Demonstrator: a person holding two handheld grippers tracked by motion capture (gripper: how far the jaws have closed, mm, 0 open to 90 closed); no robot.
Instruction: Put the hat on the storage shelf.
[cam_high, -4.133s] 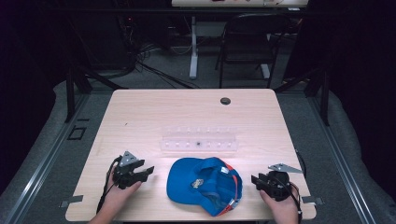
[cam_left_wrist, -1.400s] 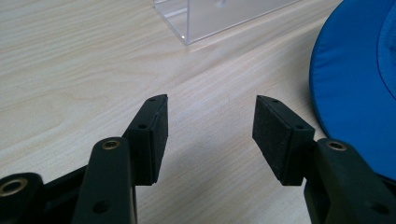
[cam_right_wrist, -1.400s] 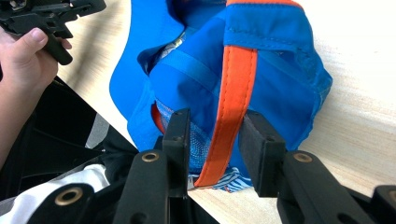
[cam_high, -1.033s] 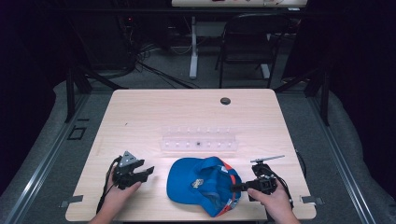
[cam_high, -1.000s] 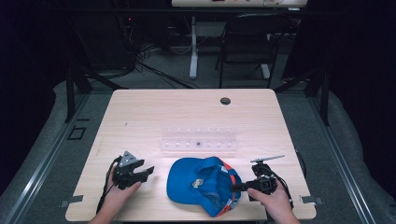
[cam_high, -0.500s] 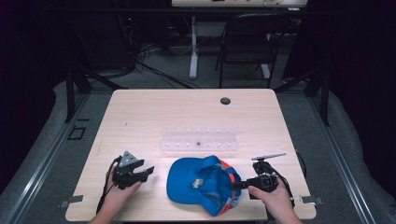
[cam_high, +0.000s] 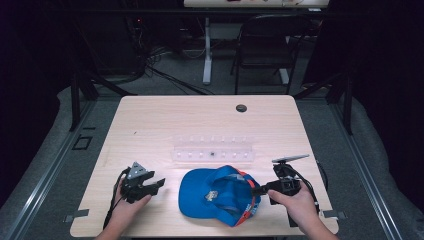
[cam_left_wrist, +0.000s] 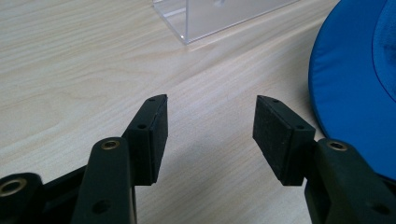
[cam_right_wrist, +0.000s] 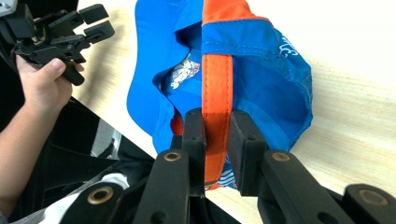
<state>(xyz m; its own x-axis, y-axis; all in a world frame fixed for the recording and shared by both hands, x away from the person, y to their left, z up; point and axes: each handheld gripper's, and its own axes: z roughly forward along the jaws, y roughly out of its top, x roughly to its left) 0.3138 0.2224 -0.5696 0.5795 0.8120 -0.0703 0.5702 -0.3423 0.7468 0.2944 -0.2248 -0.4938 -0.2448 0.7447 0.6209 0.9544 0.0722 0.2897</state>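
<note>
Right gripper view: cap gripped, lift barely begun

Right gripper view shows the blue cap with its orange band pinched between the jaws of the right gripper. High view places the cap near the front edge of the table, its right side raised slightly, the brim flat. Grasp: judged complete. Lifting or repositioning: judged outstanding. The left gripper rests just beside the brim, jaws wide apart and empty. A clear plastic tray lies behind the cap.
</note>
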